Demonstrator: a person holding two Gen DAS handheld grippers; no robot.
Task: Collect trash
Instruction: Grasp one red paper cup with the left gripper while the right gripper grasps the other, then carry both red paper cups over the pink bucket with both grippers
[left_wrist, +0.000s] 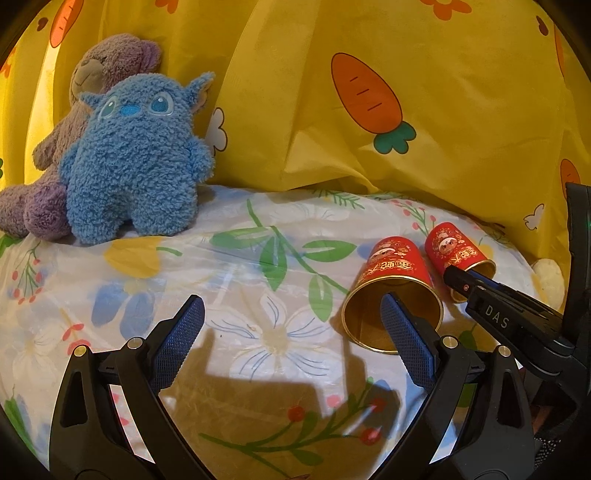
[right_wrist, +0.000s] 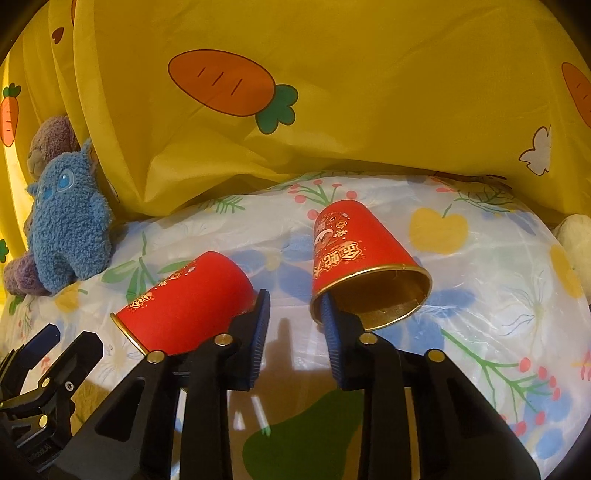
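Observation:
Two red paper cups with gold insides lie on their sides on a flowered sheet. In the left wrist view the nearer cup (left_wrist: 393, 291) lies right of centre and the farther cup (left_wrist: 458, 254) beyond it. My left gripper (left_wrist: 291, 314) is open and empty; its right finger (left_wrist: 406, 332) overlaps the nearer cup's mouth. My right gripper (right_wrist: 293, 306) is open; its right finger (right_wrist: 334, 328) reaches into the mouth of the farther cup (right_wrist: 354, 254), and its left finger (right_wrist: 258, 328) is beside the other cup (right_wrist: 188, 299). The right gripper shows in the left view (left_wrist: 458, 277) at that cup's mouth.
A blue plush toy (left_wrist: 133, 162) and a purple plush bear (left_wrist: 107, 62) sit at the back left of the sheet (left_wrist: 221, 295). A yellow carrot-print cloth (left_wrist: 406, 110) hangs behind. A pale plush (right_wrist: 576, 236) lies at the right edge.

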